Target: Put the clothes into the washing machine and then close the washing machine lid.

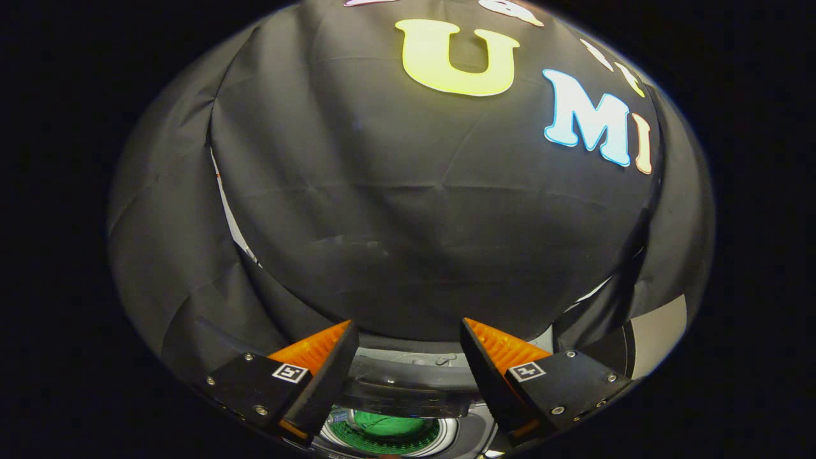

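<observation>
Clothes (386, 422) (a green bundle) are lying inside the washing machine (408, 376) drum below, while the tongs (406, 331) are being held apart and empty above, presumably for reaching the lid.

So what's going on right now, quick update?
Tongs open, holding nothing. Washing machine below them, lid raised, something green in the drum. Black cloth wall beyond; nothing in the way.
</observation>
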